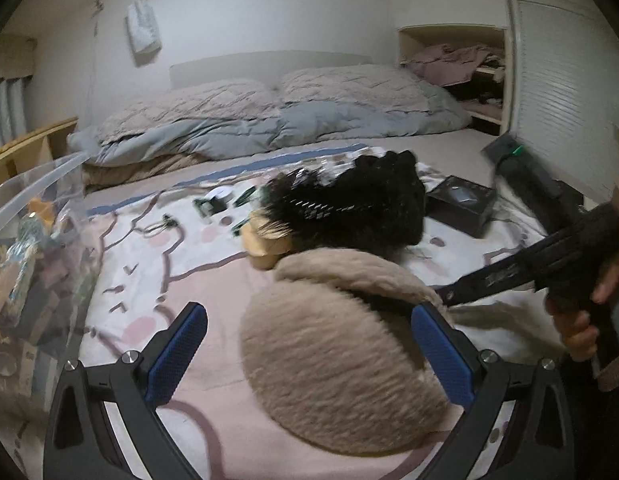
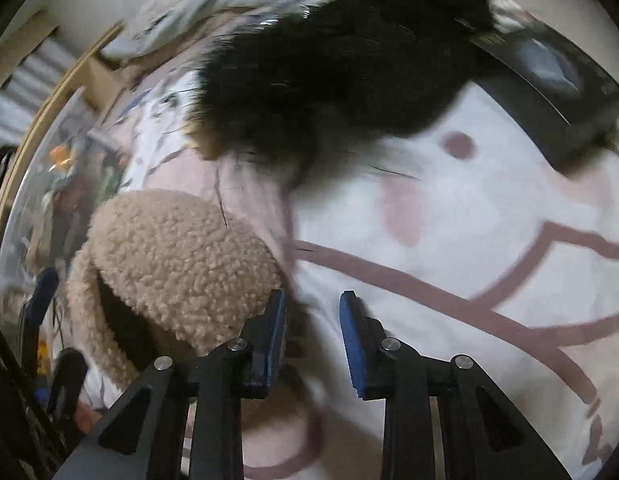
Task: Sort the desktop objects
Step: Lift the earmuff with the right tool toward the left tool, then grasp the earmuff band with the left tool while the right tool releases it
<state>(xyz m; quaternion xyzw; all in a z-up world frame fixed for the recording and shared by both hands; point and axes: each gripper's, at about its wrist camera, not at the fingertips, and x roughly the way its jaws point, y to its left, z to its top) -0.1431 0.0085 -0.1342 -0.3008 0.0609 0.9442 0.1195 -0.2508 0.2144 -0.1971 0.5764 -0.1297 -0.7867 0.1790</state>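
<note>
1. Nearest the left wrist camera, the left gripper (image 1: 309, 344) spreads its blue-padded fingers (image 1: 175, 354) wide around a beige fleece slipper (image 1: 341, 360) lying on the bed's pink-and-white blanket (image 1: 157, 256).
2. Just right of that slipper, the right gripper (image 2: 312, 340) stands with fingers (image 2: 351, 336) narrowly apart and nothing between them; its left finger seems to touch the fleece (image 2: 177, 256), though blur makes contact uncertain.
3. Beyond the slipper lies a black furry item (image 1: 361, 208), possibly a second slipper.
4. A black box (image 1: 461, 202) sits just right of it.
5. At far left stands a clear plastic bin (image 1: 37, 248) with mixed objects.
</note>
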